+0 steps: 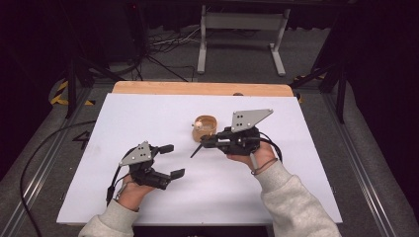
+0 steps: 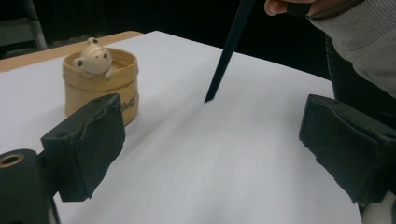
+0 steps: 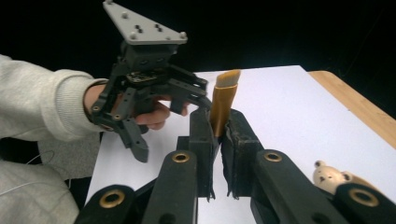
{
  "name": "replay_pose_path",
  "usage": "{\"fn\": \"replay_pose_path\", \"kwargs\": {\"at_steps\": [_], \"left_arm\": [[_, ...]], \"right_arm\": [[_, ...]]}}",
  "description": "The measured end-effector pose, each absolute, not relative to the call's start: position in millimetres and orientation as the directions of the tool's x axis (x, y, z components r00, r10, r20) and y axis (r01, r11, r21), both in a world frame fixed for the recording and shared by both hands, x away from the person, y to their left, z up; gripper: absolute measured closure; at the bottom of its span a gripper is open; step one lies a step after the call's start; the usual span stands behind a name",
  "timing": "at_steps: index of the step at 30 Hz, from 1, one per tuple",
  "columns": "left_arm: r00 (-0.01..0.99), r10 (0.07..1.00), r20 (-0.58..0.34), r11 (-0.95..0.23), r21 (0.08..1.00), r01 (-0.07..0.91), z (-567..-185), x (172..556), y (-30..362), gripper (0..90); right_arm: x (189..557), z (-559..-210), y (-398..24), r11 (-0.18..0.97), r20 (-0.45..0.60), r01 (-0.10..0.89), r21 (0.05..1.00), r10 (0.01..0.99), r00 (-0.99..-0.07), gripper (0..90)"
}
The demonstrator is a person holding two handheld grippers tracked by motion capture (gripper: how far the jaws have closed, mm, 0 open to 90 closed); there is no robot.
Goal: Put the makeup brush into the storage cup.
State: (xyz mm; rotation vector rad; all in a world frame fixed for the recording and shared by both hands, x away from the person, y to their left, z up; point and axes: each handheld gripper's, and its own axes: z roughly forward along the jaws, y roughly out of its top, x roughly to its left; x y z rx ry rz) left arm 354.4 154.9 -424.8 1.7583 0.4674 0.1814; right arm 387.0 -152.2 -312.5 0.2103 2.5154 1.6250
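A tan round pot [image 1: 204, 127] with a small bear figure in it stands mid-table on the white sheet [image 1: 148, 118]. My right gripper [image 1: 203, 142] is just in front of the pot, shut on a slim stick [image 1: 196, 149] whose black tip slants down to the sheet. In the right gripper view the pads [image 3: 205, 135] pinch the stick's golden upper end [image 3: 222, 102], and the bear [image 3: 327, 177] peeks in at lower right. My left gripper [image 1: 172, 160] hovers at front left, open and with nothing between its pads [image 2: 88, 144]. Ahead of it are the pot [image 2: 100, 84] and the stick [image 2: 229, 51].
A wooden table edge [image 1: 197, 89] runs behind the white sheet. Beyond it are a grey floor with cables [image 1: 168, 47] and a white stand [image 1: 242, 34]. Dark tripod legs [image 1: 79, 74] stand at both sides.
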Motion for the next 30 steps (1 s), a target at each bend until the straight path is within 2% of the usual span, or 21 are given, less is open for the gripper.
{"fn": "replay_pose_path", "kwargs": {"at_steps": [8, 30], "left_arm": [[0.888, 0.444, -0.118, -0.179, 0.960, 0.217, -426, 349, 170, 4.0], [0.838, 0.531, -0.124, -0.142, 0.962, 0.233, -436, 339, 201, 1.2]], "right_arm": [[398, -305, -152, 0.410, -0.054, 0.051, 0.911, 0.240, -0.969, 83.5], [419, -303, -155, 0.362, 0.008, 0.178, 0.915, 0.426, -0.905, 83.4]]}}
